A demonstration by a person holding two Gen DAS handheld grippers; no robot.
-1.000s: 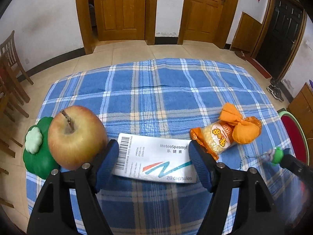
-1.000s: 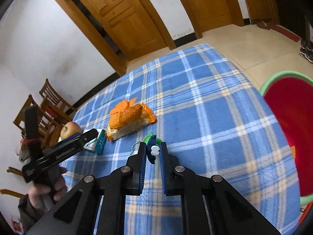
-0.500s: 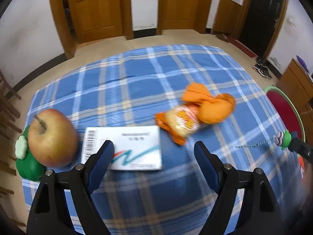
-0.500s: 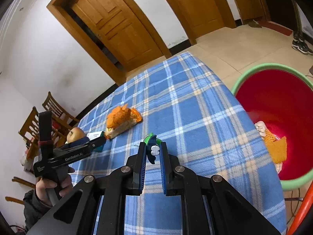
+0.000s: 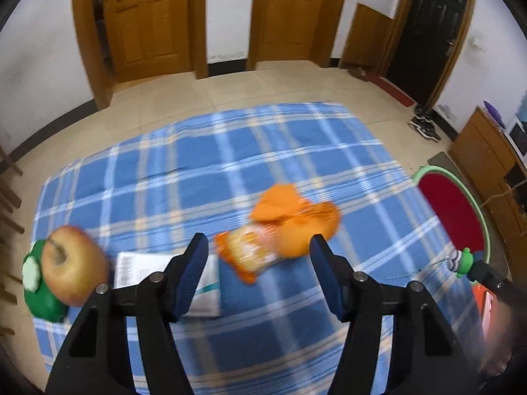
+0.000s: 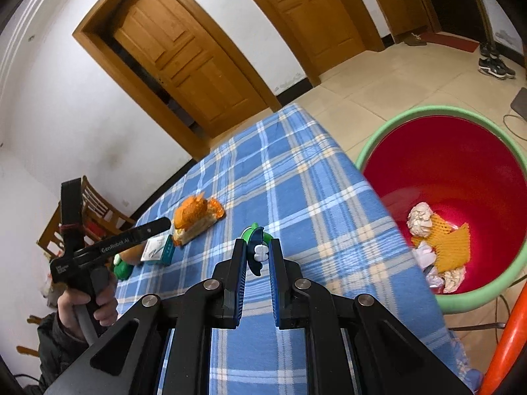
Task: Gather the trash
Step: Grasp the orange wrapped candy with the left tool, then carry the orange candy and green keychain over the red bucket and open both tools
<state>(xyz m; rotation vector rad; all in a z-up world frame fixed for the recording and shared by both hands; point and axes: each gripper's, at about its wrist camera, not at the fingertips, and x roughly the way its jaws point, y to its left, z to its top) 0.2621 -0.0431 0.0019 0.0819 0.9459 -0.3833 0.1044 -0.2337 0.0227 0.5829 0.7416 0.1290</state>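
My right gripper (image 6: 257,256) is shut on a small green and white toy (image 6: 255,234) and holds it above the table's right side, near the red bin with a green rim (image 6: 395,125). The toy also shows in the left wrist view (image 5: 462,261). My left gripper (image 5: 258,250) is open and empty above the table, over an orange snack wrapper (image 5: 280,230). A white medicine box (image 5: 138,265) lies left of the wrapper. The wrapper (image 6: 194,214) and box (image 6: 158,248) also show in the right wrist view, below the left gripper (image 6: 164,222).
An apple (image 5: 70,273) and a green toy (image 5: 39,299) sit at the table's left edge. The blue plaid cloth (image 5: 230,164) covers the table. The bin (image 5: 474,204) holds crumpled paper and orange netting (image 6: 444,243). Wooden chairs (image 6: 95,210) stand to the left.
My left gripper has risen and shifted right, from over the medicine box to over the orange wrapper. My right gripper has carried the toy right, toward the bin.
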